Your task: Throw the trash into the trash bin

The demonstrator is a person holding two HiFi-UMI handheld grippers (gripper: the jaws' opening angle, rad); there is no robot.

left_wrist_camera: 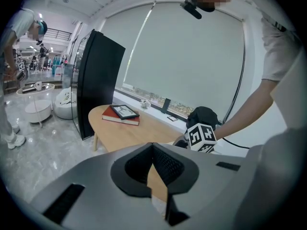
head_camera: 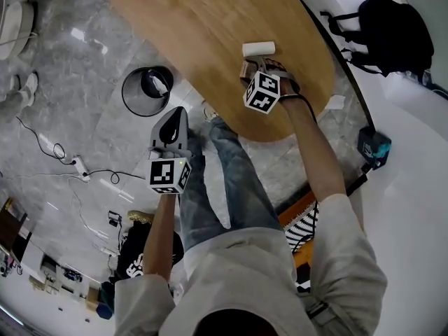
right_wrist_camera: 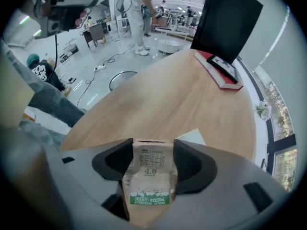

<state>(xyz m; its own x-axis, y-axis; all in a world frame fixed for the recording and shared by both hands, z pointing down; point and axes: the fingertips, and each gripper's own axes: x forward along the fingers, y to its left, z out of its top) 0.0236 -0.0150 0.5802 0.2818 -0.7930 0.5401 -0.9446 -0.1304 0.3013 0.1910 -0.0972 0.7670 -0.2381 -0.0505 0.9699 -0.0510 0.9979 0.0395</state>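
right gripper (right_wrist_camera: 153, 146) points down at the near end of the tabletop (right_wrist_camera: 182, 99), fingers spread wide either side of a milk carton (right_wrist_camera: 149, 176). left gripper (left_wrist_camera: 152, 150) hangs over the floor near the black trash bin (head_camera: 147, 89), fingers together, empty.

"4.0" on milk carton (right_wrist_camera: 149, 176)

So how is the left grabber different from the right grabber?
The left gripper has its jaws together with nothing between them; the right gripper has its jaws wide apart with a milk carton between them. The left gripper is held off the table, above the floor; the right gripper is over the table, pointing steeply down. Both carry a cube with square markers.
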